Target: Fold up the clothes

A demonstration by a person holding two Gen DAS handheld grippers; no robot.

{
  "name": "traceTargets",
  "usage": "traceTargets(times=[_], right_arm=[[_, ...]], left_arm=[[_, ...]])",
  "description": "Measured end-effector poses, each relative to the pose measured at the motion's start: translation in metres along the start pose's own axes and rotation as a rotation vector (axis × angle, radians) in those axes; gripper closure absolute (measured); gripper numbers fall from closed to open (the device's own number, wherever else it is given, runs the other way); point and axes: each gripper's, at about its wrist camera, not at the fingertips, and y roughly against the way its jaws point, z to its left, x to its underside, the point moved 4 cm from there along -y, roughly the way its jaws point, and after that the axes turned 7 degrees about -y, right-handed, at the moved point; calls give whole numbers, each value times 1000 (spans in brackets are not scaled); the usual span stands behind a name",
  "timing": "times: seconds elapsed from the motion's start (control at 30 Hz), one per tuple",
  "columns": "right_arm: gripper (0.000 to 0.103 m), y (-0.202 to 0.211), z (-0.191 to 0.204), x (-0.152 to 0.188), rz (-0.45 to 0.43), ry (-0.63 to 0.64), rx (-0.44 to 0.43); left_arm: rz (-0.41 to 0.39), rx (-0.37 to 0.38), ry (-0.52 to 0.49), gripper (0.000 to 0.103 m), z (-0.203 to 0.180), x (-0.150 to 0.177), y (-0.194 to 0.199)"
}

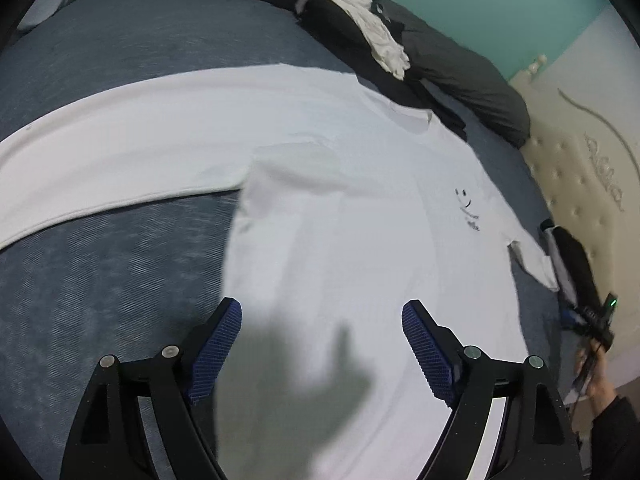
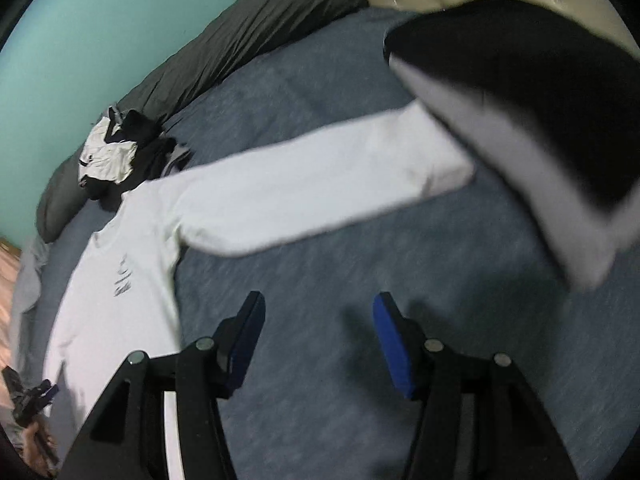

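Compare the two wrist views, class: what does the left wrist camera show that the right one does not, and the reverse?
Only the left wrist view shows the open left gripper over the shirt's body. Only the right wrist view shows the open right gripper over bare blue bedding, and one long sleeve fully stretched out. Both show the white shirt and the clothes pile.
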Motion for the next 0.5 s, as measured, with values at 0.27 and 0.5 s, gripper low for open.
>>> traceTargets(times=[0.27,0.5], right_arm=[[46,-32,-2,-49,-59,169,218],[46,-56,-9,-76,-86,238,319]], left_arm=[[-39,-23,-5,7,-17,-10,-28],[-46,-24,-56,7,-27,-7,-44]])
